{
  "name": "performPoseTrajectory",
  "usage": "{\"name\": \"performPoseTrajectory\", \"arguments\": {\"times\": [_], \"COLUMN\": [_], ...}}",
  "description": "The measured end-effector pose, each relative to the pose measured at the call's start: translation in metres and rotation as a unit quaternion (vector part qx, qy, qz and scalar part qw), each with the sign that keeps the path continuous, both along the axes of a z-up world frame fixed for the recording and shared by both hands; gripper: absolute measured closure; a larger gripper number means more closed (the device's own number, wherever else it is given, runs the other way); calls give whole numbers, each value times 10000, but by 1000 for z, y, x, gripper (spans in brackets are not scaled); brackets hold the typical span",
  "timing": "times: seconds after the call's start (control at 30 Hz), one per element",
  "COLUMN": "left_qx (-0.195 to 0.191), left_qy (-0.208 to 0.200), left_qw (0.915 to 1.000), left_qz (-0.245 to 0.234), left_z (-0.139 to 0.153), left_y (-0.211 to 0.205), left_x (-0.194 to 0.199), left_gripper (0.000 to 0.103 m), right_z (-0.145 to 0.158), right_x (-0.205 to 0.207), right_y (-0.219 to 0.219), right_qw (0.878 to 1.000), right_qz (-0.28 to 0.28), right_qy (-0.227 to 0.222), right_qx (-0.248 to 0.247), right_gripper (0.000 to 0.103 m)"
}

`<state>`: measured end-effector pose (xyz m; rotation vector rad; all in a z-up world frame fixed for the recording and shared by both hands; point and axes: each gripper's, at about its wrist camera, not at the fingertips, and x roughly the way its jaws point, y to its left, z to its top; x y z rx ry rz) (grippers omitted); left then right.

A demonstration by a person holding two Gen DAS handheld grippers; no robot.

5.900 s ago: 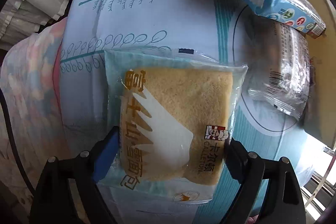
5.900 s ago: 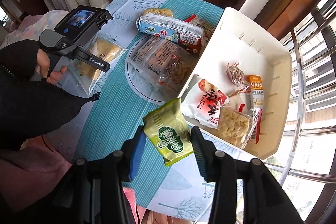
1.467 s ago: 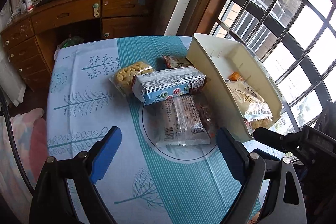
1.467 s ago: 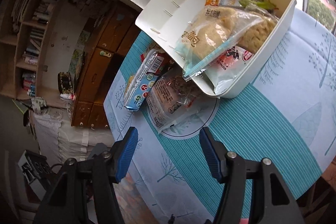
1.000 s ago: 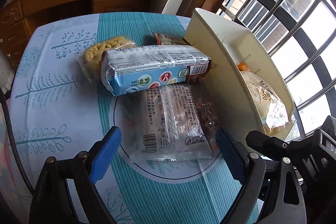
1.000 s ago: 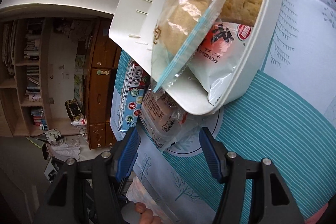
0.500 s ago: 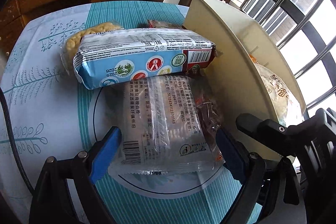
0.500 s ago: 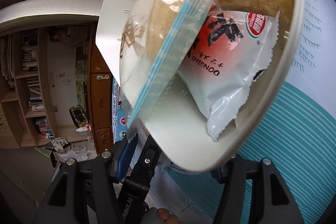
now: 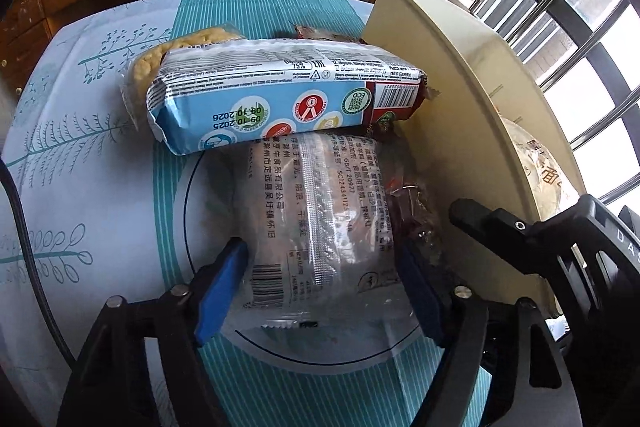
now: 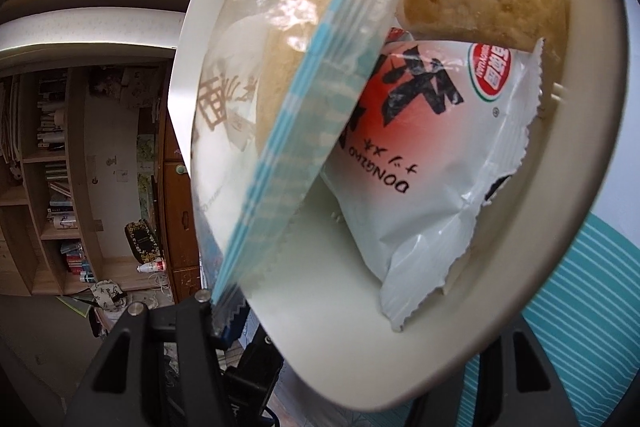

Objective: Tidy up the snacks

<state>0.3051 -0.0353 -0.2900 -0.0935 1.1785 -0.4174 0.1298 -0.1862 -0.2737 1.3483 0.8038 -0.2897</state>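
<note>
Tree-printed counter point(image 9: 100, 163) is carrying a clear snack packet point(image 9: 320, 227) whose sides the left gripper point(image 9: 324, 285) fingers, just closing, are pinching and should be squeezing gently, while the right gripper point(image 10: 360, 371) fingers are straddling the white bin point(image 10: 340, 347) rim, grip unclear.

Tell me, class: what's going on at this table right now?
A person is sorting snacks with two hand-held grippers. The left gripper has just been closing its jaws around the clear snack packet lying on the tablecloth. The right gripper has the rim of the white tub between its jaws; the tub already holds several snacks.

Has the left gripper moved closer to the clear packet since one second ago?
Yes. The left gripper came down toward the tablecloth; its jaws, just closing, now flank the clear packet.
</note>
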Motion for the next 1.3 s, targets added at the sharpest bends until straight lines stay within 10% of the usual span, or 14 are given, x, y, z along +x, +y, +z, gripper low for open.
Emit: {"name": "performPoseTrajectory", "arguments": {"times": [0.6, 0.8, 1.3], "left_qx": [258, 420, 419], "left_qy": [372, 288, 45], "left_qw": [9990, 9987, 9990], "left_qz": [-42, -1, 140], "left_z": [13, 17, 35], "left_y": [15, 27, 62], "left_x": [-8, -16, -47], "left_gripper": [40, 40, 40], "right_z": [0, 0, 15], "right_x": [5, 6, -4], "right_y": [2, 2, 20], "right_qw": [9994, 9985, 9983], "right_qz": [-24, 31, 314], "right_qy": [335, 497, -100], "right_qx": [33, -241, -478], "right_gripper": [43, 92, 103]}}
